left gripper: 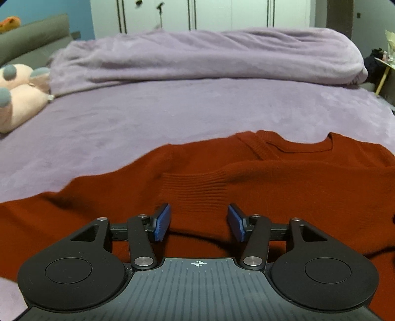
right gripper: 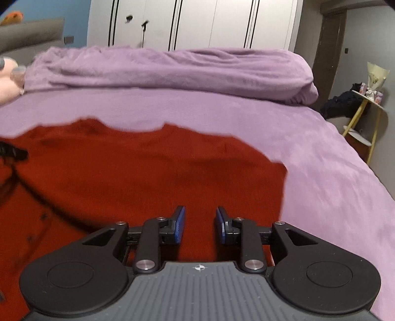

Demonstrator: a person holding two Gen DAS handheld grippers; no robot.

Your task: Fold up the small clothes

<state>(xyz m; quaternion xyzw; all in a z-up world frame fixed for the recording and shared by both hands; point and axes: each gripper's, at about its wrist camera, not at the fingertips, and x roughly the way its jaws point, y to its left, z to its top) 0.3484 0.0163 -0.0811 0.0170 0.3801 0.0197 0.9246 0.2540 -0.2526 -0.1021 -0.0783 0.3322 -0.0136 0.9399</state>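
Note:
A rust-red knitted sweater (left gripper: 246, 177) lies flat on the purple bed sheet (left gripper: 148, 118), its neckline toward the far side and a sleeve with a ribbed cuff (left gripper: 195, 187) folded across the chest. My left gripper (left gripper: 199, 217) hovers over the sweater just short of that cuff, open, with nothing between its blue pads. In the right wrist view the same sweater (right gripper: 148, 172) fills the left and middle. My right gripper (right gripper: 200, 219) stands over its right part near the side edge, open with a narrower gap and only cloth below. A bit of the left gripper (right gripper: 12, 153) shows at the far left.
A bunched purple blanket (left gripper: 209, 54) lies across the far side of the bed. A pink plush toy (left gripper: 17, 98) sits at the left. A small yellow-legged side table (right gripper: 367, 108) with items stands right of the bed, white wardrobe doors (right gripper: 197, 22) behind.

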